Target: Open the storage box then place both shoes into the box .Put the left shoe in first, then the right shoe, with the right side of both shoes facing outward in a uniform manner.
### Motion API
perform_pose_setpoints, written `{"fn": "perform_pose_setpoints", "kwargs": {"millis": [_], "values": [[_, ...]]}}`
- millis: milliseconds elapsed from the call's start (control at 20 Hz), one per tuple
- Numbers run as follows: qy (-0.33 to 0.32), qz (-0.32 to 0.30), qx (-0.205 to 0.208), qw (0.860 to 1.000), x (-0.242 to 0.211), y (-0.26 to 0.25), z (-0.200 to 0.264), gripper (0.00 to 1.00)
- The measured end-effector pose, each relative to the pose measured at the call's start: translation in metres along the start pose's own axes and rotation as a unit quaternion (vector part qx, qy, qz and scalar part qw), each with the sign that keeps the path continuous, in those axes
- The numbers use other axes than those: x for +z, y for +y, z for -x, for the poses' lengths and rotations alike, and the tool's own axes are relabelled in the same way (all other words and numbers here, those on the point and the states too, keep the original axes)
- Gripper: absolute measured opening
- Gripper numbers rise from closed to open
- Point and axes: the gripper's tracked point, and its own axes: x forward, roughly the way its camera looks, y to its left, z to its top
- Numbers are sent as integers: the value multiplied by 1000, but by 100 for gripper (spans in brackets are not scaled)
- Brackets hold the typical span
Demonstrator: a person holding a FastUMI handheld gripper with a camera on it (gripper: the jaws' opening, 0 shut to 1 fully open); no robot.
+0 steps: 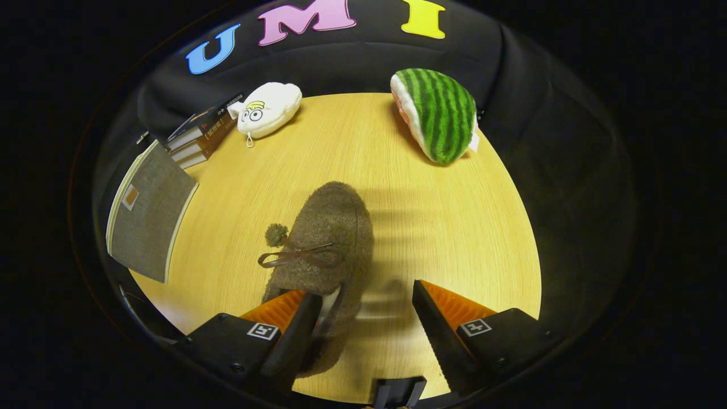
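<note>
The hand-held gripper (pixel 363 318) is hovering over a round, light-grained wooden table (pixel 454 227) with its two fingers standing spread wide apart and gripping nothing. A fuzzy brown slipper-style shoe with a dark ribbon bow and a small pompom (pixel 326 238) is lying flat on the table, its toe pointing away from the gripper and its heel end sitting against the inner side of the left finger (pixel 295 335); whether the two are actually touching cannot be told. The right finger (pixel 437 335) is standing apart from the shoe, with bare table showing between them. Beyond the shoe, at the far edge of the table, a plush toy shaped like a watermelon slice with green stripes (pixel 440 113) is resting on the right, and a white plush toy with cartoon eyes (pixel 267 111) is resting on the left. Just beside the white toy, a small stack of books (pixel 201 136) is lying, and nearer along that same edge a grey cloth-covered book (pixel 147 213) is sitting.
</note>
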Motion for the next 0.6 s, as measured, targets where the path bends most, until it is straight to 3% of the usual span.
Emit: {"fn": "perform_pose_setpoints", "kwargs": {"millis": [100,200,250,450,500,600], "values": [[4,-9,3,1000,3,1,-8,99],[13,-25,19,999,3,6,-11,92],[19,-32,25,999,2,10,-12,77],[24,-27,29,999,2,21,-16,34],[23,-22,30,999,2,22,-17,33],[18,-27,21,999,2,16,-16,19]]}}
